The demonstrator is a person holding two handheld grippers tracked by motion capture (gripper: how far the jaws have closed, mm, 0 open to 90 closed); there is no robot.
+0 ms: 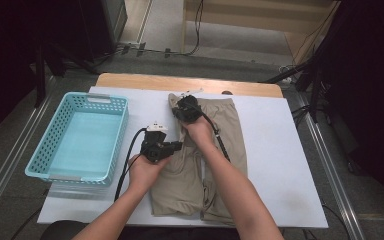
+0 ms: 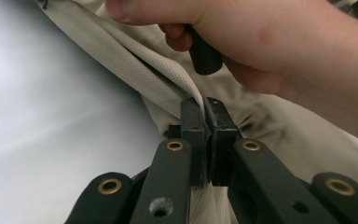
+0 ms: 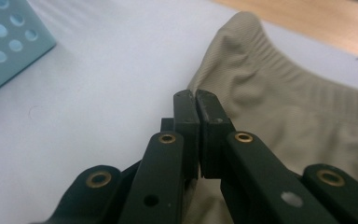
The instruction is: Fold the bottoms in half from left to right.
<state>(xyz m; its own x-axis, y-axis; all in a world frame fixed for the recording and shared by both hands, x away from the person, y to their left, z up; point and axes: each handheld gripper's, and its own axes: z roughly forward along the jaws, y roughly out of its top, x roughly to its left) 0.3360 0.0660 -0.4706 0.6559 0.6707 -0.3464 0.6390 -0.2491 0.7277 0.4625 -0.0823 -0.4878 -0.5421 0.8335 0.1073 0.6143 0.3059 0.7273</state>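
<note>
Beige trousers (image 1: 230, 135) with a ribbed waistband lie lengthwise on the white table (image 1: 280, 150), waistband at the far end. My left gripper (image 1: 179, 146) sits at their left edge about halfway down. In the left gripper view its jaws (image 2: 204, 106) are shut on a fold of the beige cloth (image 2: 135, 56), with the person's other hand (image 2: 261, 42) just beyond. My right gripper (image 1: 182, 106) is at the far left corner of the waistband. In the right gripper view its jaws (image 3: 195, 97) are pressed together on the edge of the ribbed waistband (image 3: 284, 107).
A light blue perforated basket (image 1: 100, 98) stands empty at the left of the table, and its corner (image 3: 4, 42) appears in the right gripper view. Bare white table lies right of the trousers. A wooden edge (image 1: 145, 80) runs along the far side.
</note>
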